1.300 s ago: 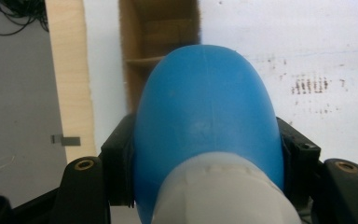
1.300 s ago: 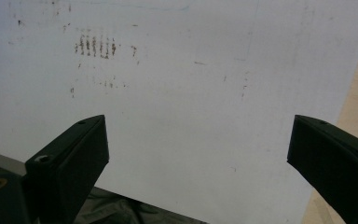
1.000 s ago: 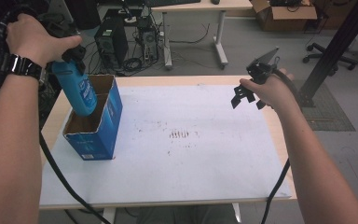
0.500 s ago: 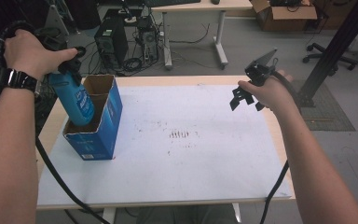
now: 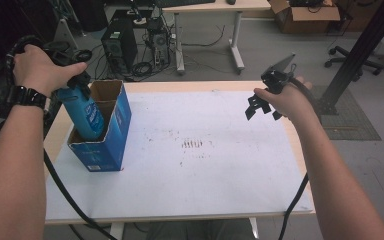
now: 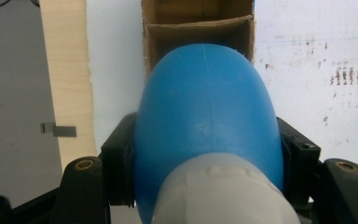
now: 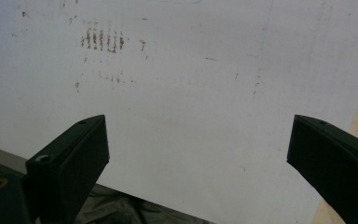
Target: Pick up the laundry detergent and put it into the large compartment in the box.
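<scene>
While the left tool point(image 5: 75, 82) clamps the blue bottle point(image 5: 86, 114) by its shoulder, just below the pale cap, the bottle stands nearly upright with its lower part already inside the blue cardboard box point(image 5: 107, 137). In the left gripper view the two black jaws press on either side of the bottle point(image 6: 207, 116), and past it the box's point(image 6: 198, 25) brown inner walls show, with a cardboard divider crossing the opening. That box sits near the left edge of the tabletop point(image 5: 220, 175), which is covered by a white sheet. Well to the right of the box, the right tool point(image 5: 262, 106) hangs above the sheet with its jaws spread wide and nothing between them.
</scene>
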`<state>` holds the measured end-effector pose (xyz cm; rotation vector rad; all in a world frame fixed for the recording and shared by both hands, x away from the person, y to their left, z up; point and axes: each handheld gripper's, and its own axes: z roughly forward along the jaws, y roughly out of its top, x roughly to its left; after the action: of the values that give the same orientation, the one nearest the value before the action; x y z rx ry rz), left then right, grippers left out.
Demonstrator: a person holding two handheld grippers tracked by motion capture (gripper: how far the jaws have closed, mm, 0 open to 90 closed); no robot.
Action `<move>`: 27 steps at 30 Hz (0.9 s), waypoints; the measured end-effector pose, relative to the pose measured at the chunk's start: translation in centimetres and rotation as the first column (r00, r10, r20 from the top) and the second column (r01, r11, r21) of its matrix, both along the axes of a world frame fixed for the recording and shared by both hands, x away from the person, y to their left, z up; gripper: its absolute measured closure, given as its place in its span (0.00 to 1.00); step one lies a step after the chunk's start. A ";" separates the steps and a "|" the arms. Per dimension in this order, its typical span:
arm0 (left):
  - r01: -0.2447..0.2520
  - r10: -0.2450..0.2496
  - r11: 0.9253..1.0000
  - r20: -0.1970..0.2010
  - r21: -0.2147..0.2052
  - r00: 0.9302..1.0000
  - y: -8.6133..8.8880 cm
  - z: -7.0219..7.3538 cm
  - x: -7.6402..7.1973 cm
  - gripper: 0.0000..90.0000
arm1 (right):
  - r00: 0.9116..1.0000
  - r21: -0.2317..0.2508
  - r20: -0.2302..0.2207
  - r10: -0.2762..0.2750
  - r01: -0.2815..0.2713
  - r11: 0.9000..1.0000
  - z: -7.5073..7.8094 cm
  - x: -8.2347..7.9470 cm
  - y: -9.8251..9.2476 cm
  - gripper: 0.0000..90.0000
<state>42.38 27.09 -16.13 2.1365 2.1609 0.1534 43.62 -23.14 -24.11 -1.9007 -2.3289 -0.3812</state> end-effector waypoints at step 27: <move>-0.013 0.012 1.000 -0.069 -0.011 0.998 0.0 -7.3 1.0 0.42 | 1.000 -0.002 -0.018 0.011 -0.011 1.000 -1.4 0.3 0.3 0.06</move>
<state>43.41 27.12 -23.43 2.1533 2.2071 0.0689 43.93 -22.82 -25.46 -1.8838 -2.3286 -0.3591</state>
